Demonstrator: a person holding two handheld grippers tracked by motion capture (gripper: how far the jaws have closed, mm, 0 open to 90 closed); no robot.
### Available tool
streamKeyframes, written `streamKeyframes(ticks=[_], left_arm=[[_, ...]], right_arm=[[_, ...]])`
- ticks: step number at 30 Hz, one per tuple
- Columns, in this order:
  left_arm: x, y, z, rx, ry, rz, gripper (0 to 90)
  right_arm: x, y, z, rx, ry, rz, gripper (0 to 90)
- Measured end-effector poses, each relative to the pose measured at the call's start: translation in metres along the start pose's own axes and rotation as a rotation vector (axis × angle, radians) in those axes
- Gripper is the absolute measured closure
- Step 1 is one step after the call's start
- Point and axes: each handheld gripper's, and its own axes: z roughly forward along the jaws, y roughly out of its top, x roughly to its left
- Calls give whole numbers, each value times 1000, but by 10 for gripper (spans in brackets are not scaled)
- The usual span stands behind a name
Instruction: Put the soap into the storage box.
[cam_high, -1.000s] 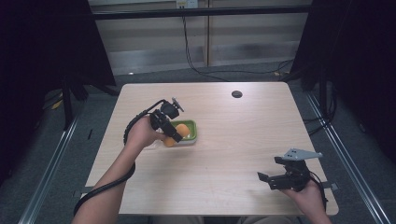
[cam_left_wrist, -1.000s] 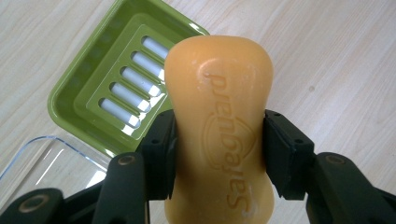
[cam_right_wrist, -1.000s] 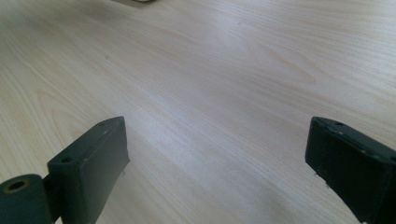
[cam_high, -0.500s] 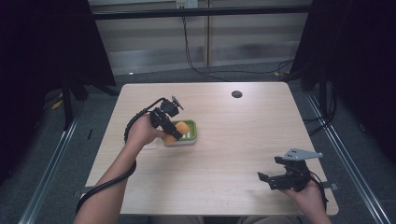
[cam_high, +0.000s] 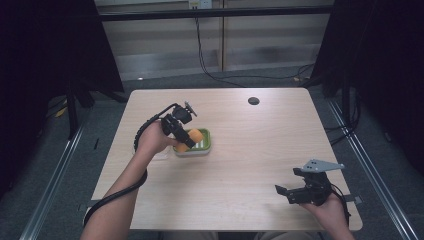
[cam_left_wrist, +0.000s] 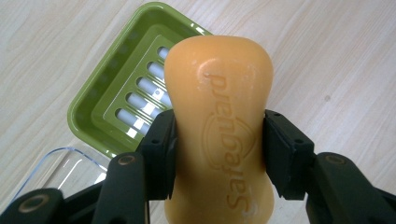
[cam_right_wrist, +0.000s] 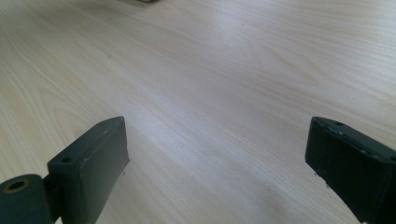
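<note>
Soap (cam_left_wrist: 219, 135), an orange bar with rounded ends and a pressed-in brand word, is grasped at its narrow waist by the fingers (cam_left_wrist: 159, 149) of the left gripper (cam_left_wrist: 217, 154), above the green dish (cam_left_wrist: 100, 100) toward the left edge of the surface (cam_high: 250, 150). The dish is made of glossy plastic, with rounded corners and a slotted white floor; part of it is hidden behind the soap. A clear plastic piece (cam_left_wrist: 60, 163) is seen beside it, cut off by the gripper. The right gripper (cam_high: 300, 192) is held near the front right corner, its matte black fingers (cam_right_wrist: 91, 158) released and wide apart over pale wood grain.
</note>
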Motion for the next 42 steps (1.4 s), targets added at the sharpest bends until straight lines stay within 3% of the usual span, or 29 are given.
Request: streamKeyframes(ticks=[16,18,23,42], left_arm=[[6,8,5,22,-4,16,500],[6,8,7,-1,1,-3,500],[9,10,8,14,6,27,500],[15,15,13,18,7,1,500]], right_arm=[[-1,0,-1,-2,-4,4,59],[-1,0,-2,-1,-7,1,58],[-2,0,-2,-4,-7,0,58],[-2,0,-2,0,-6,-2,59]])
